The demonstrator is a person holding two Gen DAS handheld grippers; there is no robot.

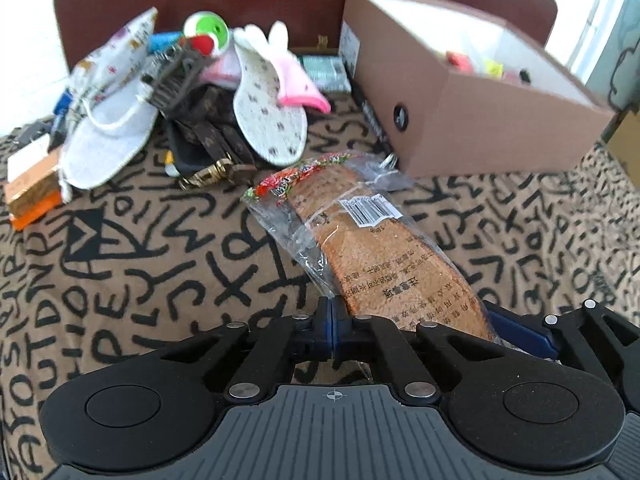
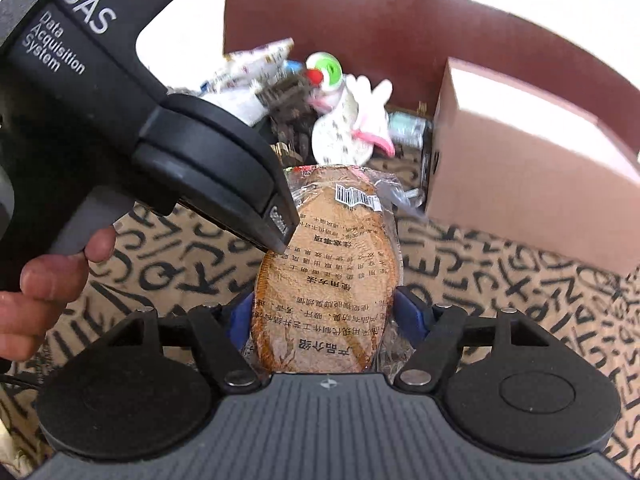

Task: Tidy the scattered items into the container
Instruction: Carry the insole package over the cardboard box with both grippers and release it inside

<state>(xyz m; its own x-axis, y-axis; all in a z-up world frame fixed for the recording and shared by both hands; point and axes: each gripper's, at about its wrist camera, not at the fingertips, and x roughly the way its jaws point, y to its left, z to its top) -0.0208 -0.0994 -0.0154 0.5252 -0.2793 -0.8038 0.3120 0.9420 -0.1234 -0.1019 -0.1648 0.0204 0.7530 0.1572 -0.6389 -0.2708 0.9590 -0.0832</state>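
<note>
Both grippers carry the packaged insoles for boxing: the left gripper clenched on the wrapper edge, the right gripper grasping them across the width, short of the cardboard box at the patterned cloth's far edge.

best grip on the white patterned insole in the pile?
Take the white insole by its rounded near end, coming from the front over the cloth. That end juts clear toward the camera; the far end sits under the pink shoehorn and against the belt.
</note>
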